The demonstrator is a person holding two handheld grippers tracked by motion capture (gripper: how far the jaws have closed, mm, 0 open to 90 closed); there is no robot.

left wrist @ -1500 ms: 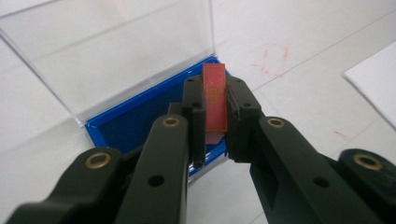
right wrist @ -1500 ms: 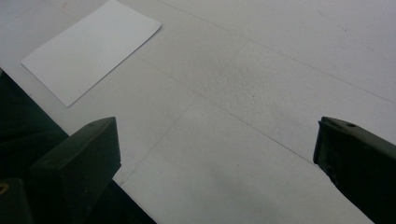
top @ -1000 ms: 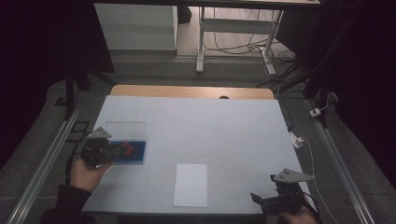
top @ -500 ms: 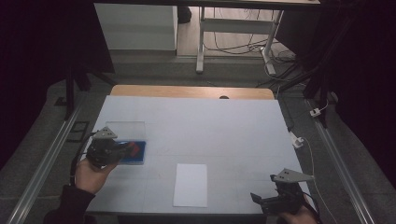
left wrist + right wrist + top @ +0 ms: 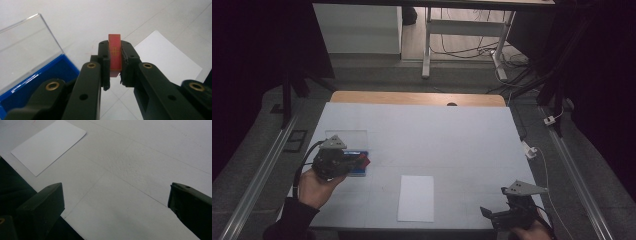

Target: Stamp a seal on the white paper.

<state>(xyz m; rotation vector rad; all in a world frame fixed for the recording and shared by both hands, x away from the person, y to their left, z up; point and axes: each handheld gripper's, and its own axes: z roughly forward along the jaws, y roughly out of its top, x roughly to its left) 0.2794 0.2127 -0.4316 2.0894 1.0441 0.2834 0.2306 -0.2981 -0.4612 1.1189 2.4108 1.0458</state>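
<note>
**Red chip gripped over the blue case**

High view: the left gripper (image 5: 354,162) sits at 9 o'clock over the blue case (image 5: 357,171); the right gripper (image 5: 499,216) rests at 5 o'clock; a paper (image 5: 416,198) lies at 6.

Left gripper view: jaws pinch a red chip (image 5: 115,53) upright, case's clear lid (image 5: 27,48) open.

Right gripper view: jaws wide, empty, over the table (image 5: 140,165).
</note>
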